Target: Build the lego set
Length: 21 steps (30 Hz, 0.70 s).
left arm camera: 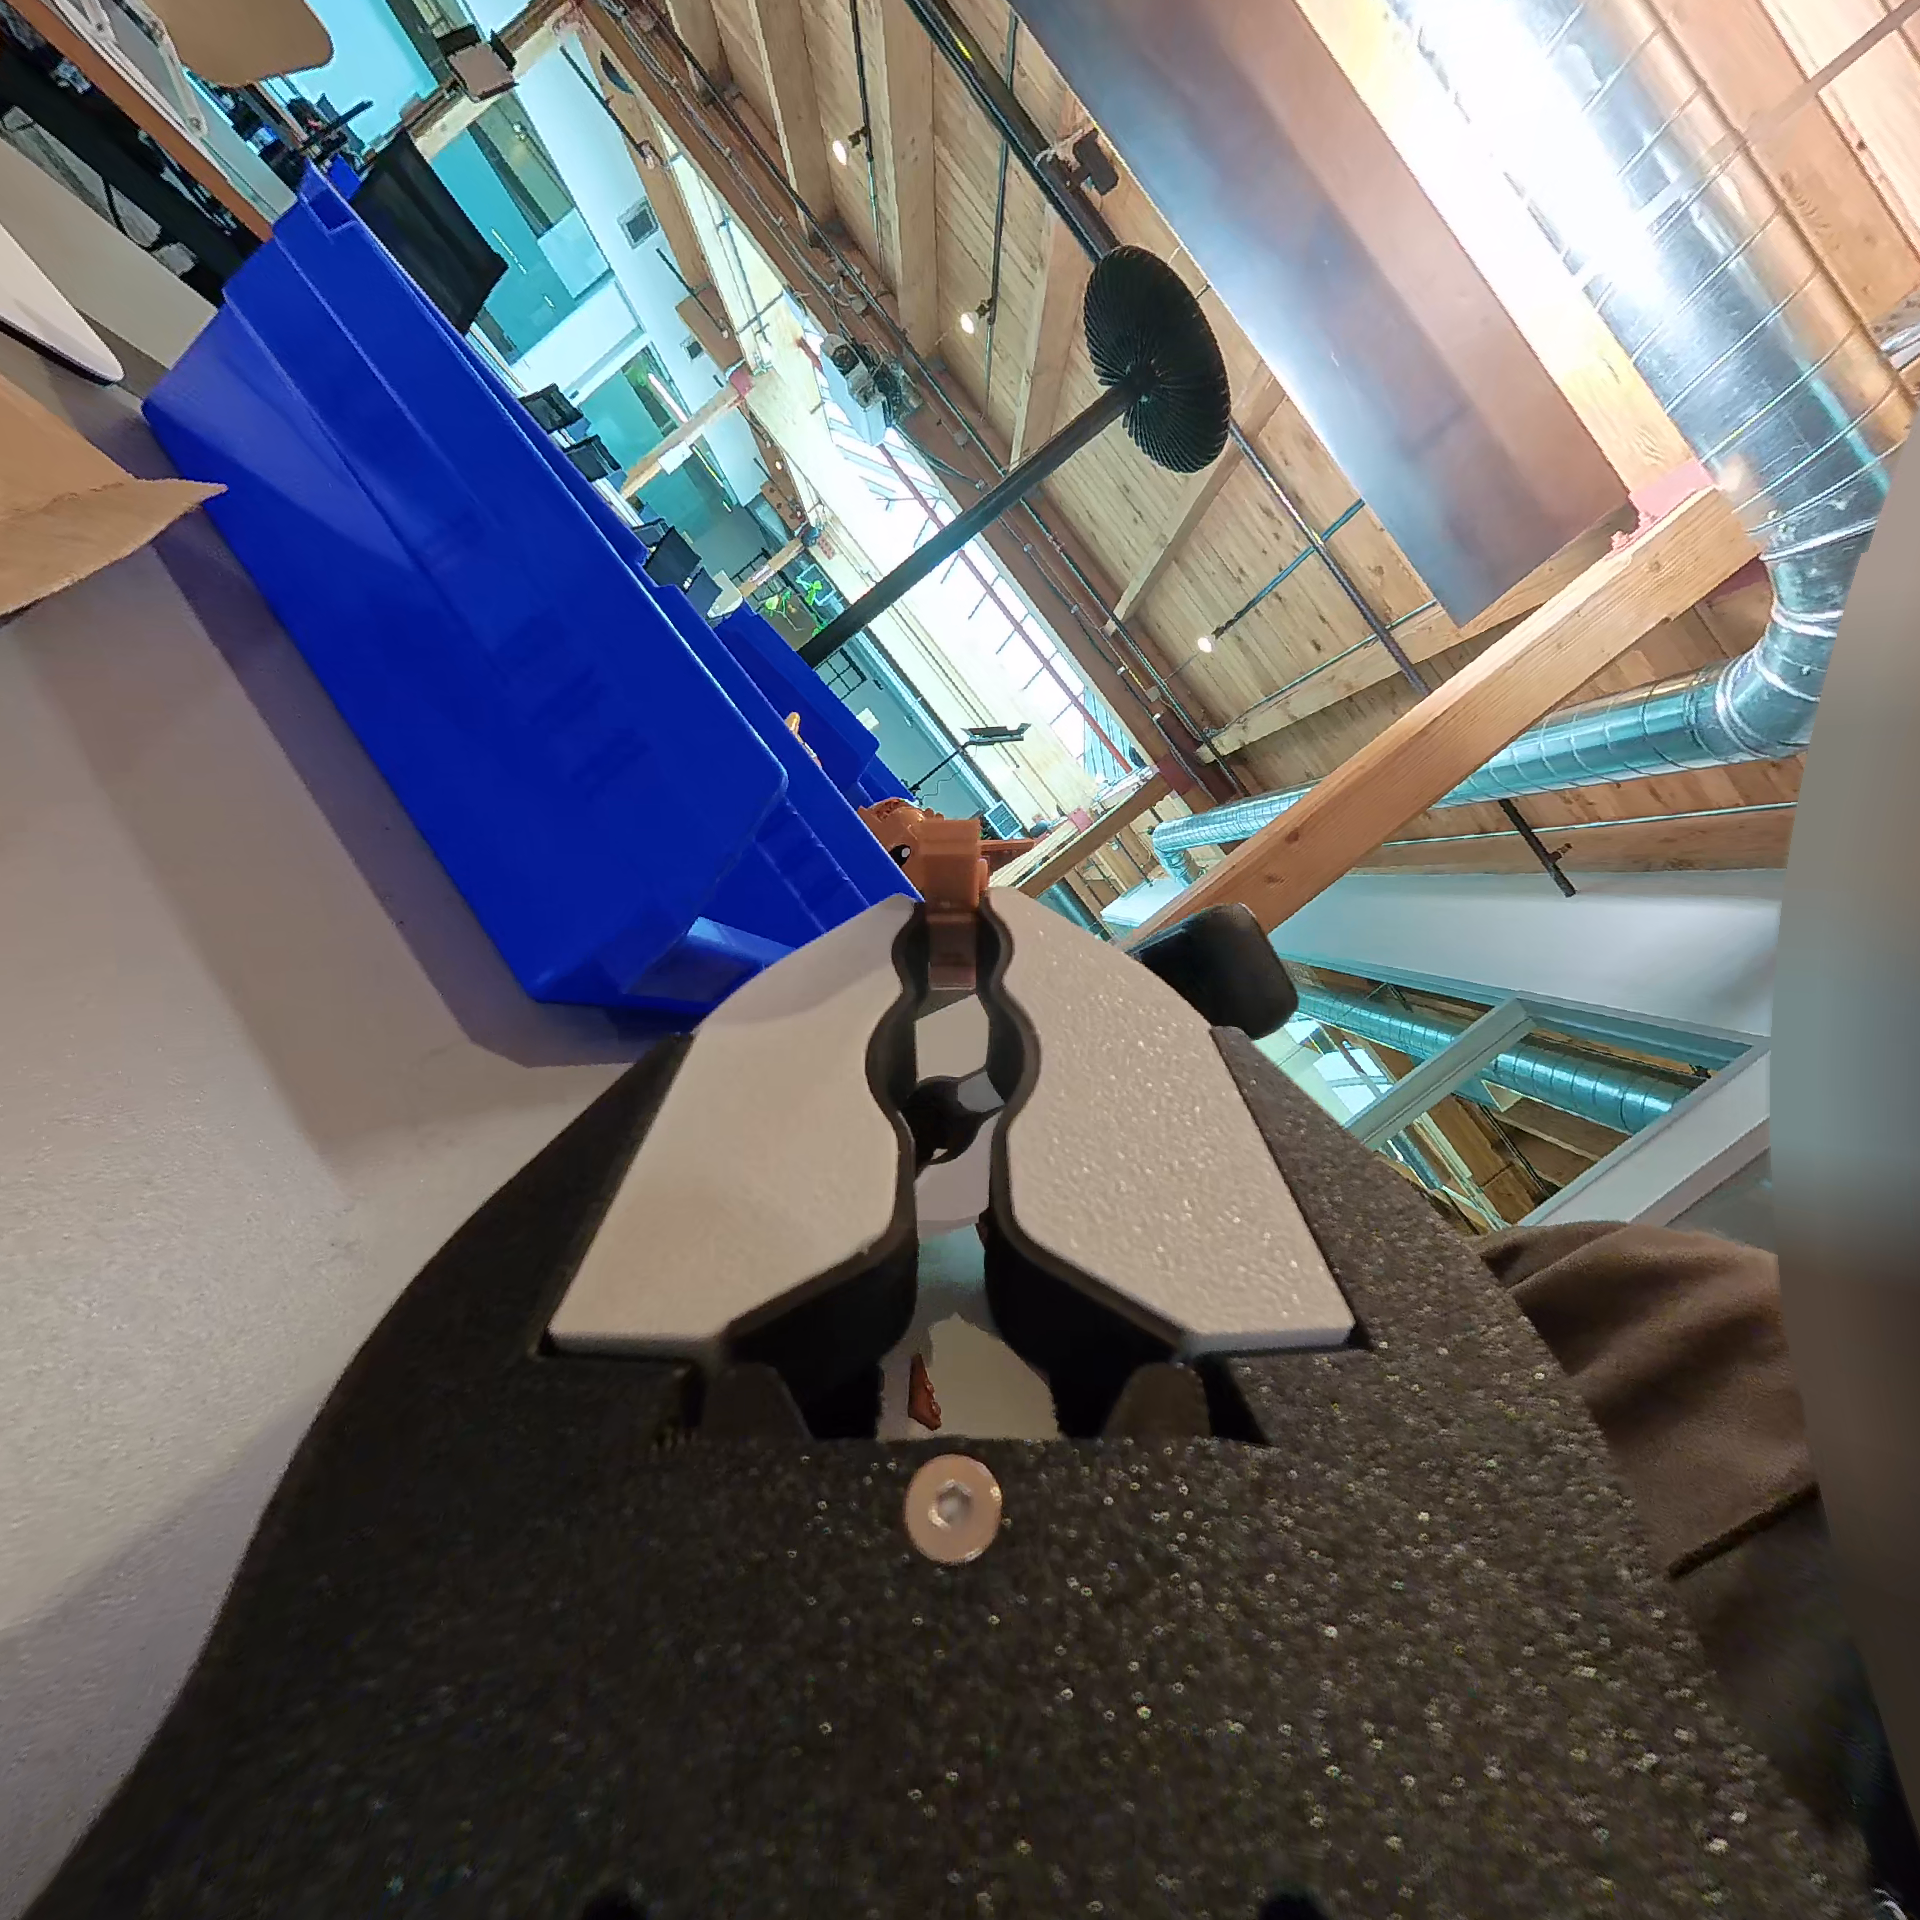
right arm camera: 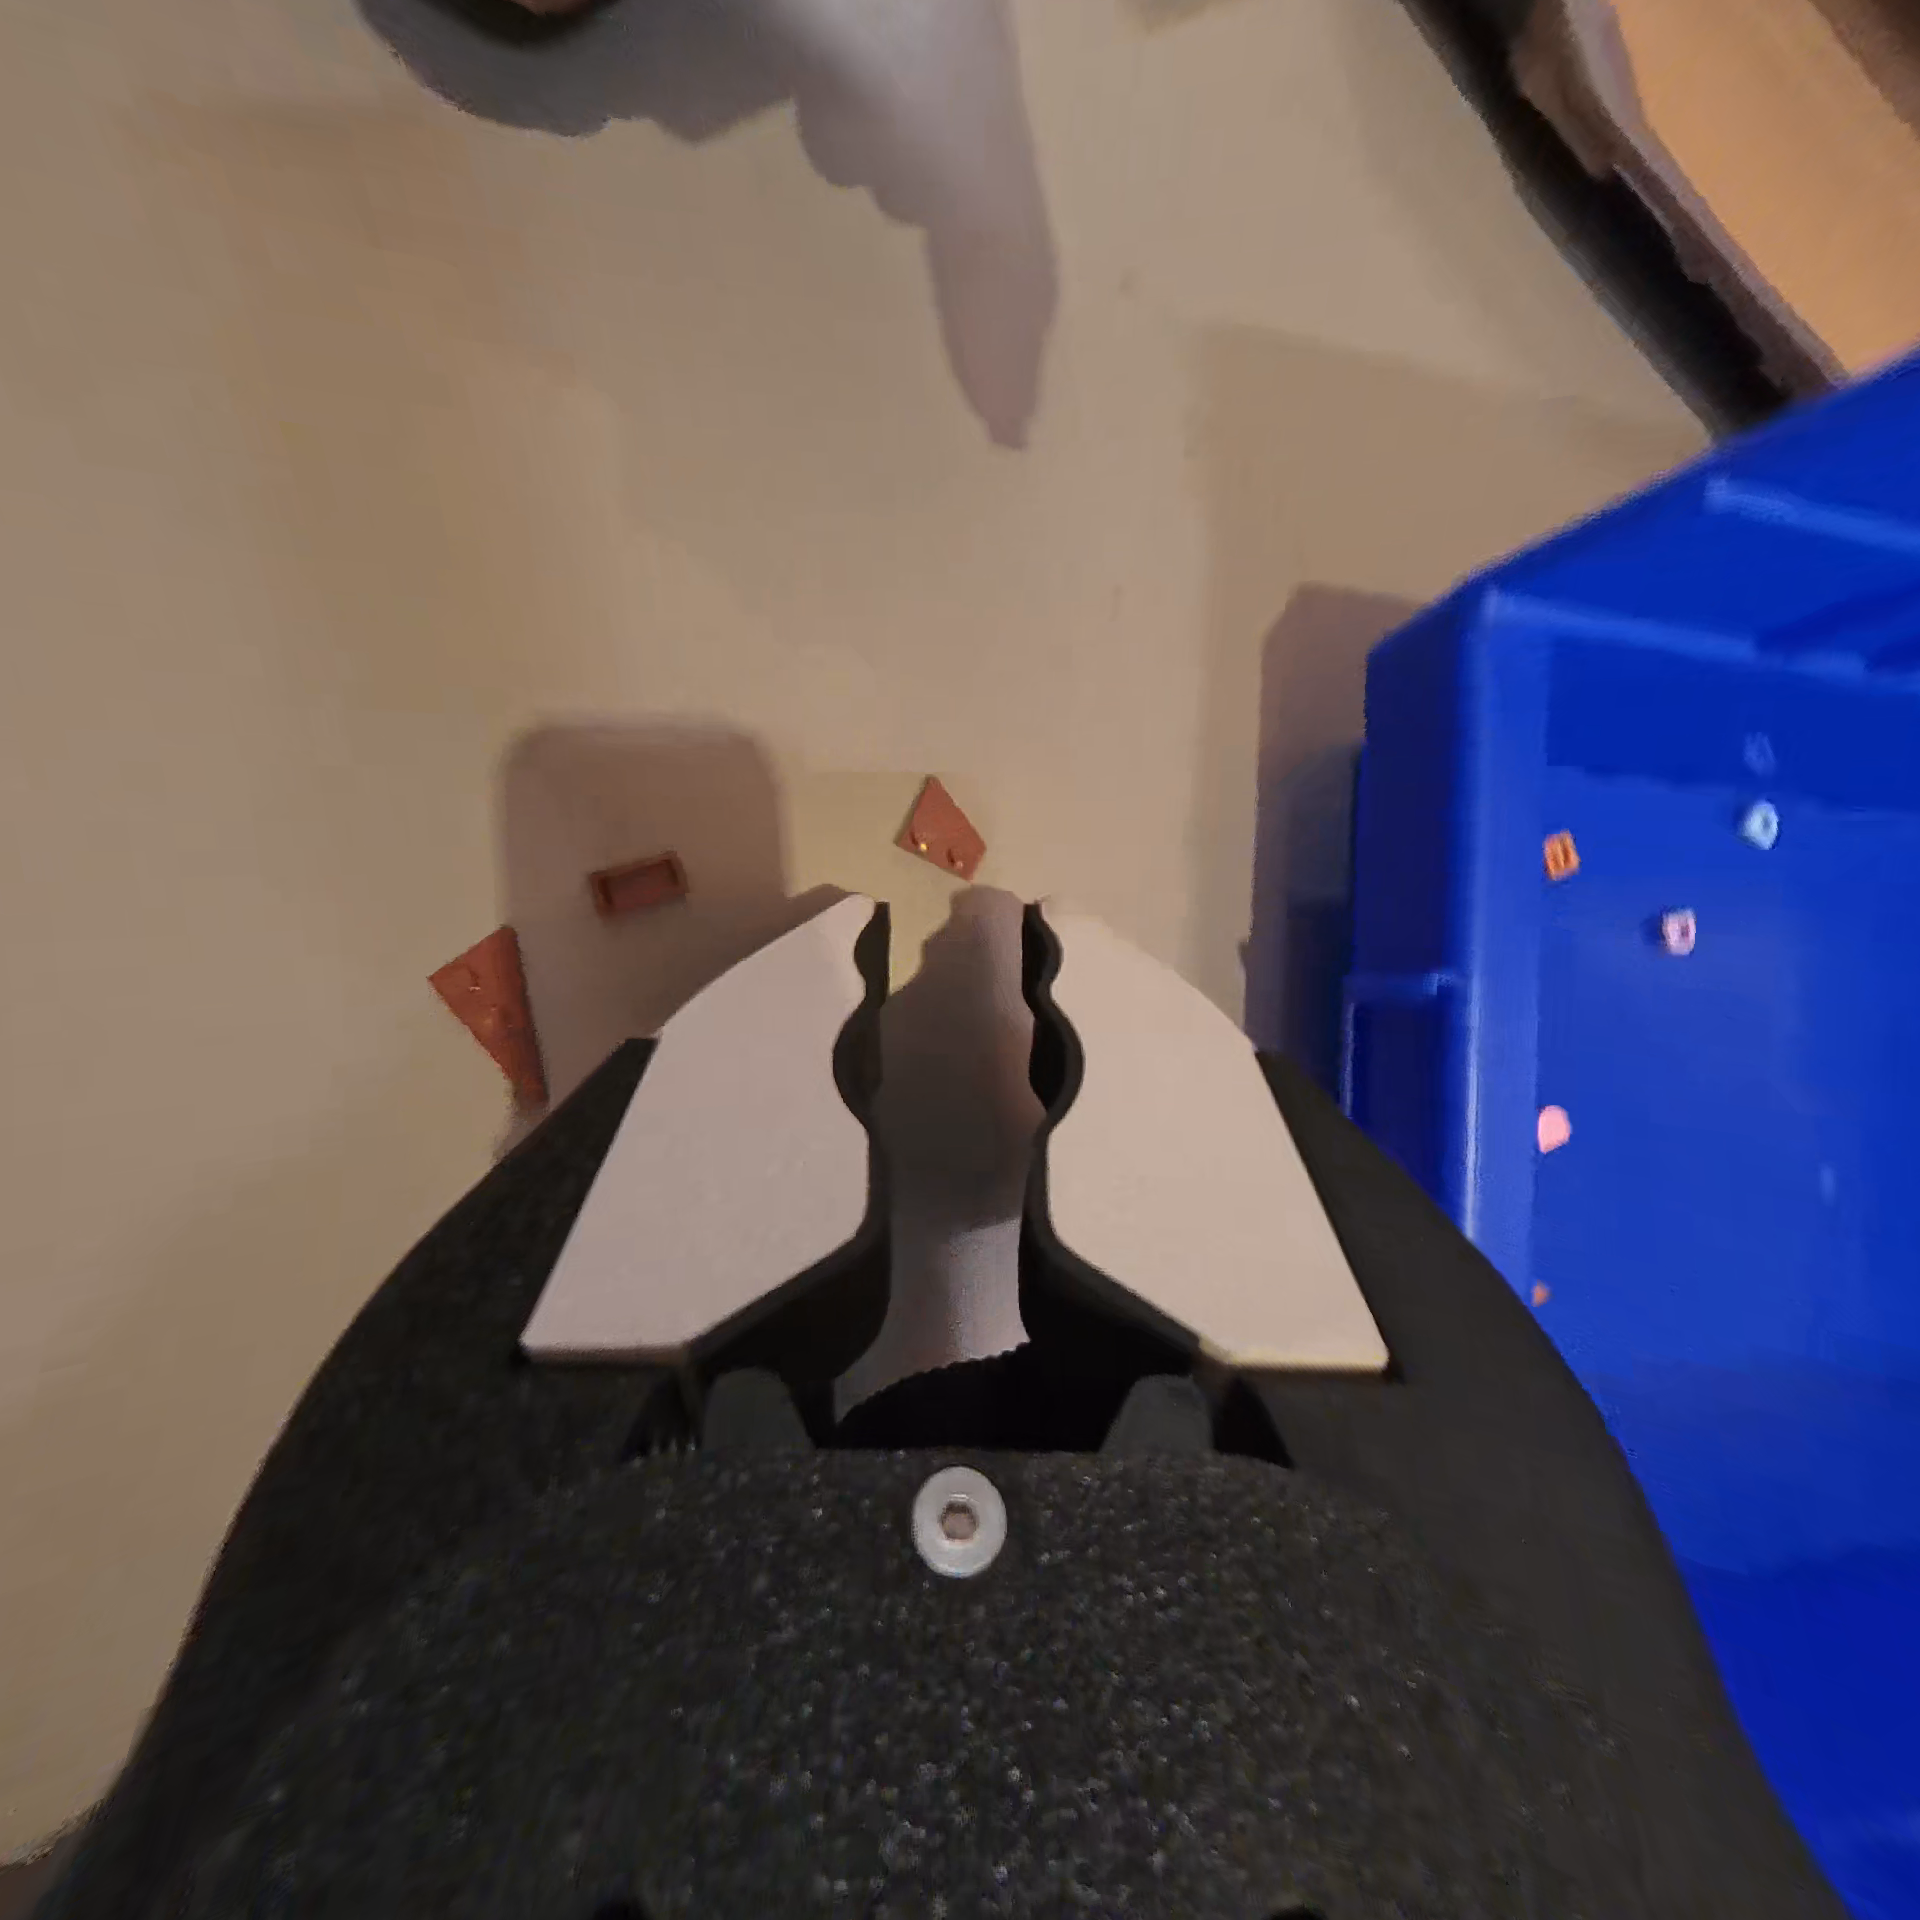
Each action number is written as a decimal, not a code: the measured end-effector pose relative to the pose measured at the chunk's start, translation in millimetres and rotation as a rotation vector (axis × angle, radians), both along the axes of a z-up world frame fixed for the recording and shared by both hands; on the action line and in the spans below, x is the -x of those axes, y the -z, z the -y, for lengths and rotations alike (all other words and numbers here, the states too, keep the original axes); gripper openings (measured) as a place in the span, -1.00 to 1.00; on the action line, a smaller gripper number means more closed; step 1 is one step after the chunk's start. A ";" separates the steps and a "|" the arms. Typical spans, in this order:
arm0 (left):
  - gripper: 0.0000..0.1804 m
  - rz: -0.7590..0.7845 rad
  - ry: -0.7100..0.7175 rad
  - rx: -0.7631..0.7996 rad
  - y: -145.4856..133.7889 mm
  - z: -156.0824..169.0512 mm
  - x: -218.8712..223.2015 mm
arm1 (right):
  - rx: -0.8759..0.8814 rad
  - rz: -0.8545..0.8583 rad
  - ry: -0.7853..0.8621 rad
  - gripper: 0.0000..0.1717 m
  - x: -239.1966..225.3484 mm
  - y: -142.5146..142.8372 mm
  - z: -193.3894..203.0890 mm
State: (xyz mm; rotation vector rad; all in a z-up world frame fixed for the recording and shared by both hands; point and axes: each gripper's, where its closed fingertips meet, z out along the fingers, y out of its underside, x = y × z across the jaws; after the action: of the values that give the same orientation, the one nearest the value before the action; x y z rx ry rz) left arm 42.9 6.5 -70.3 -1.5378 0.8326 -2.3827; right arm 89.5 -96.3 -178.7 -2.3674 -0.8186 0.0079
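The brown brick piece (left arm camera: pixel 951 883) sat pinched in the left gripper (left arm camera: pixel 951 920), jaws closed on it right at the tips, its long axis running straight out along the fingers, up off the counter (left arm camera: pixel 187 987) beside the blue bin (left arm camera: pixel 468 623). The right gripper (right arm camera: pixel 956 914) had its jaws apart with nothing between them, hovering over the counter. A small brown wedge plate (right arm camera: pixel 943 831) lay just ahead of its tips, a brown tile (right arm camera: pixel 636 883) and another wedge plate (right arm camera: pixel 494 997) off to their left.
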 end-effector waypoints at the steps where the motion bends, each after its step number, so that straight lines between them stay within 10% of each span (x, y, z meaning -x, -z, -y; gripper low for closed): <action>1: -0.91 0.000 0.000 0.000 0.0 0.0 -0.1 | 0.011 -0.029 0.069 -0.75 -2.5 0.6 -0.2; 8: -0.91 0.000 -0.004 -0.004 0.1 -0.7 0.0 | 0.041 -0.312 0.511 -0.83 4.9 -3.3 -4.6; 21: -0.91 0.008 -0.004 -0.019 -2.3 2.3 2.0 | 0.137 -0.247 0.303 -0.74 25.2 11.0 -27.2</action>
State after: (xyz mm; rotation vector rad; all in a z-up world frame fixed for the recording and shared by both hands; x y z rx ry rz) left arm 41.0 4.3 -68.0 -1.5207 0.8471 -2.3695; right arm 64.3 -69.1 -189.6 -2.5320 -0.3480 0.2327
